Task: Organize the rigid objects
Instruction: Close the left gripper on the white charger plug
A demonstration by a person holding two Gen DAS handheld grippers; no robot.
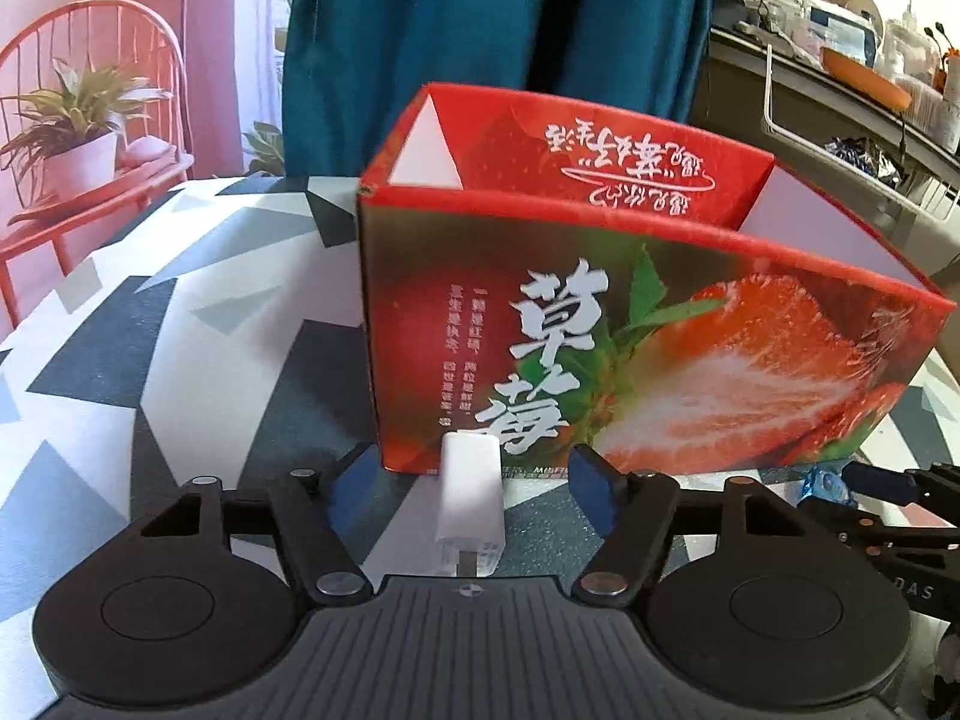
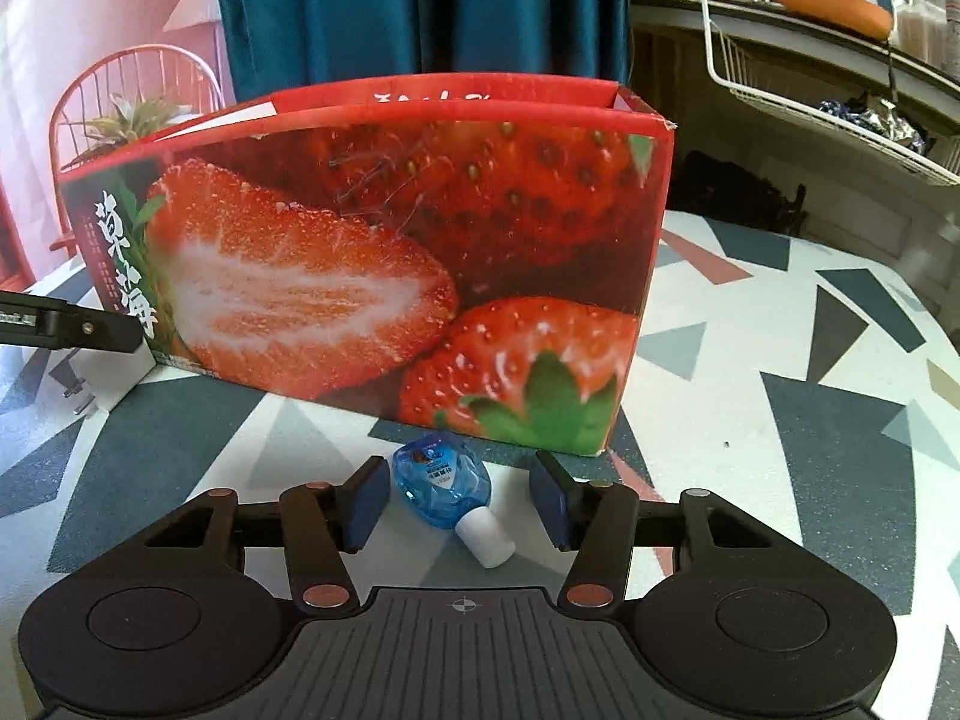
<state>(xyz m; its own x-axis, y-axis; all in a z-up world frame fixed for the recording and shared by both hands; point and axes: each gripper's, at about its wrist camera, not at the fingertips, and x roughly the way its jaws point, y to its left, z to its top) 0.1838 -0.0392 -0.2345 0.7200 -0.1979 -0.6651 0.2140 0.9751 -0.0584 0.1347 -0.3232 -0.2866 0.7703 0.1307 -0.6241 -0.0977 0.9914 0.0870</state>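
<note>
Landmark: we take the strawberry box [image 1: 630,312] as our reference; it stands open-topped on the patterned table [image 1: 120,324], red with large strawberry prints and white characters on its near wall.
White charger: we see a small white plug-in adapter [image 1: 471,501] lying on the table just in front of the box's near wall, close to its left corner, with its prongs pointing away from the box.
Left gripper: our left gripper [image 1: 471,495] sits low in front of the box with one blue pad on each side of the adapter; a gap shows between each pad and the adapter, so the jaws are not yet gripping it.
Blue bottle: we see a small clear-blue bottle [image 2: 443,483] with a white cap lying on its side just in front of the box's near wall, toward the right end, its cap pointing away from the box.
Right gripper: our right gripper [image 2: 459,501] straddles the bottle; its left pad is very close to the bottle's body, and we cannot tell whether it touches, while its right pad stands clear, so nothing is clamped.
Beyond the box: we see a teal curtain [image 1: 498,30] behind it, a red chair [image 1: 78,138] with a potted plant [image 1: 78,132] off to its left, and a white wire rack [image 2: 828,102] off to its right.
</note>
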